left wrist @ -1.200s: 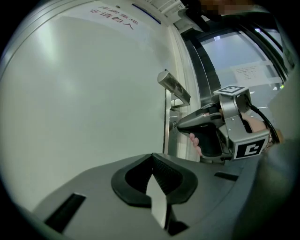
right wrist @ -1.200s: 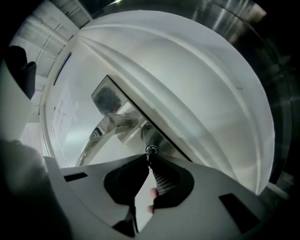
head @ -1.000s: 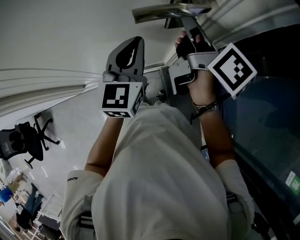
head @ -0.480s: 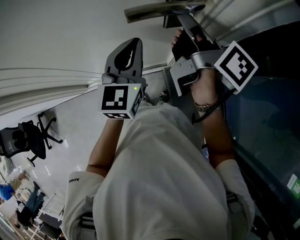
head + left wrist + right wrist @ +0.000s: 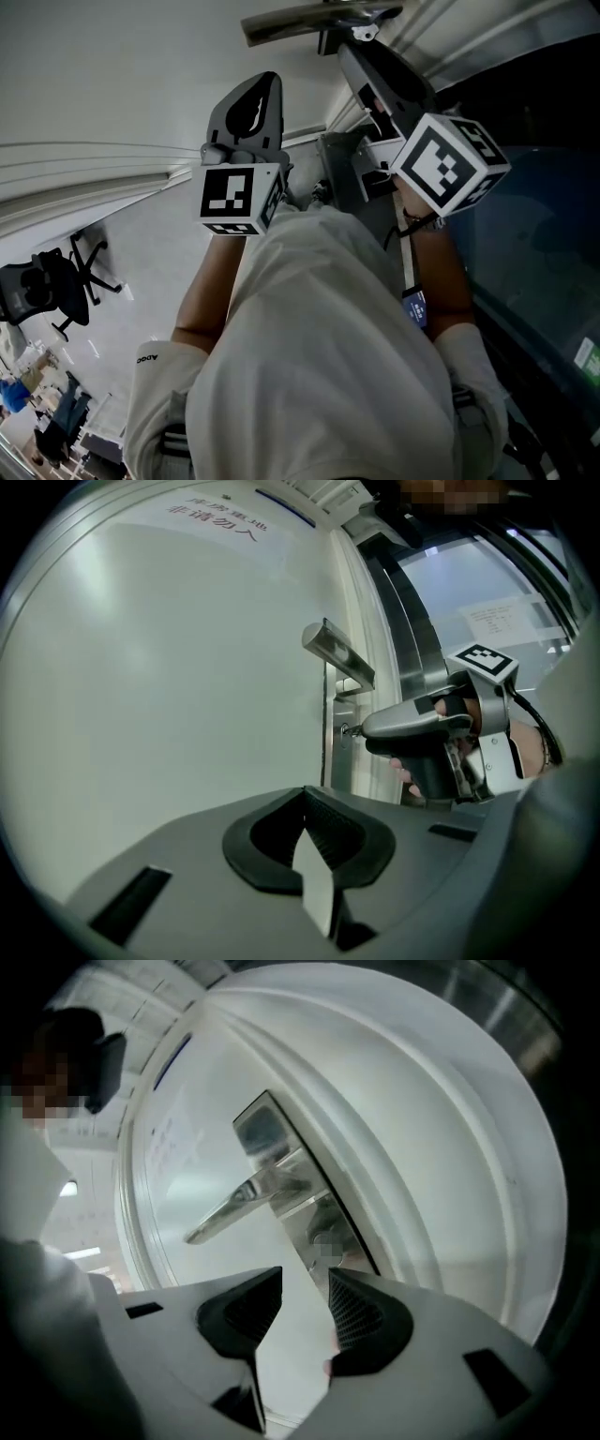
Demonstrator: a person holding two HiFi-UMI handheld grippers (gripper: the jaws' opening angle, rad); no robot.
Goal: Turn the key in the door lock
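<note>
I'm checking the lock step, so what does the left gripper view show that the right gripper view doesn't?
Only the left gripper view: the right gripper seen from the side, its tip at the lock plate under the door handle, and the left gripper with jaws together. Only the right gripper view: that gripper's jaws apart, having just been opening, with nothing between them. Both: the door handle, the lock plate and the white door.
</note>
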